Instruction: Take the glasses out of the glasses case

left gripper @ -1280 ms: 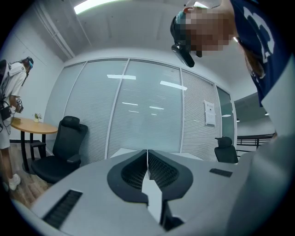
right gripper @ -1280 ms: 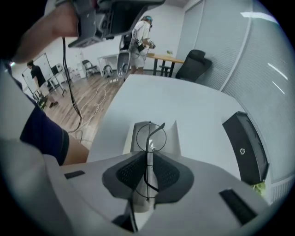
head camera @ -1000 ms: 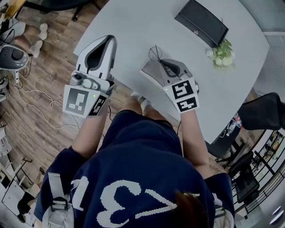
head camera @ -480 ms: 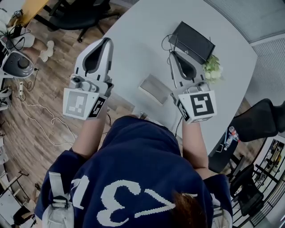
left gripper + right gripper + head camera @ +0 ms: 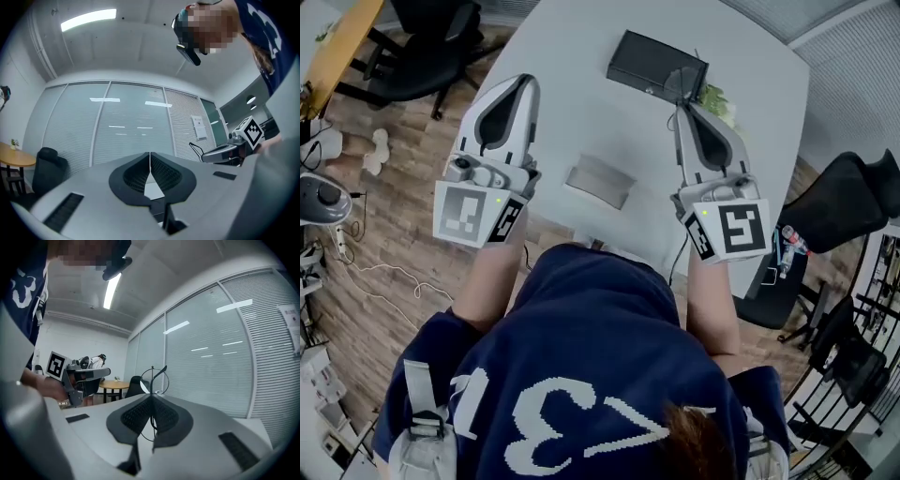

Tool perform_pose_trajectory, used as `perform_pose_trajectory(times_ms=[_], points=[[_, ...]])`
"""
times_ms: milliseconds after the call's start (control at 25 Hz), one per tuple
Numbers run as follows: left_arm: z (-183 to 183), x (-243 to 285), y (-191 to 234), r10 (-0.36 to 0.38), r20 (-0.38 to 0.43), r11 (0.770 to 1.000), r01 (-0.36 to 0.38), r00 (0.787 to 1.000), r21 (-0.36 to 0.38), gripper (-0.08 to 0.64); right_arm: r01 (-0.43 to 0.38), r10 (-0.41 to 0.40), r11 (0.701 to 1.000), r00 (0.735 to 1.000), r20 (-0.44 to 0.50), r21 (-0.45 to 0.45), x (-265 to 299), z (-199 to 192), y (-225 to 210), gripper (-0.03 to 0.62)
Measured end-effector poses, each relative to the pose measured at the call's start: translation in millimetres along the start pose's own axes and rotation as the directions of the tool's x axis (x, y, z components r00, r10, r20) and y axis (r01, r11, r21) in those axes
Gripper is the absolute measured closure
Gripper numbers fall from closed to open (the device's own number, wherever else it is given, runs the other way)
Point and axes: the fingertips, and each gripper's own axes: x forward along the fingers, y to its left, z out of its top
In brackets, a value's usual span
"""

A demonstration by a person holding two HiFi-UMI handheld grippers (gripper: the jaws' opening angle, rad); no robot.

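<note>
— What is the right gripper (image 5: 152, 398) holding?

— Its jaws are pinched on a pair of thin black wire glasses with round lenses (image 5: 151, 379). The wire runs down between the closed pads. One lens ring and a temple stick up just past the tips, at the centre of the right gripper view. In the head view this gripper (image 5: 686, 111) sits at the upper right, above the far side of the table.

— And the left gripper (image 5: 150, 155)?

— Its jaws are pressed together with nothing between them. It is at the upper left of the head view (image 5: 517, 89), over the table's left edge.

— Where is the case?

— The flat grey rectangular glasses case (image 5: 600, 181) lies on the white table (image 5: 581, 103) at the centre of the head view. It is between the two grippers and apart from both. I cannot tell from above whether its lid is open.

— So how far along is the task?

— I judge the main step done, since the glasses are out of the case and held clear of it. What is left, if anything, is setting them down gently. The bare tabletop near the case looks like the best spot. The black rectangular box (image 5: 656, 66) at the top centre and the small green-and-white plant (image 5: 719, 101) close to the right gripper crowd the far side.
</note>
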Motion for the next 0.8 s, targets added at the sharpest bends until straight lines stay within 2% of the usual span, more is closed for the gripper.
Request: perform_pose_trajectory(times_ms=[80,200,400,600,800], points=[[-3.3,16.0,-17.5,-0.059,0.007,0.998,0.059,0.998,-0.017,0.54,0.071,-0.071,0.997,0.997,-0.01,0.003,-20.6,-2.4,-18.2,0.568],[3.9,19.7,-31.5,-0.125,0.029,0.991,0.126,0.992,-0.034,0.54,0.158,-0.158,0.987,0.987,-0.016,-0.003,-47.9,5.3,-23.1,0.568],[3.3,27.6,-54.6,-0.2,0.036,0.978,0.202,0.979,-0.058,0.54,0.244,-0.244,0.97,0.968,-0.054,-0.01,-76.8,1.5,-30.2,0.568],[-30.0,45.5,-86.2,-0.25,-0.016,0.965,0.248,0.968,-0.085,0.54,0.291,-0.282,0.957,0.937,-0.205,0.012,-90.5,-65.9,-55.2,0.566],[-62.7,38.8,-106.2,-0.281,-0.081,0.955,0.27,0.956,-0.12,0.54,0.319,-0.27,0.946,0.869,-0.415,0.053,-107.3,-165.5,-54.7,0.568]])
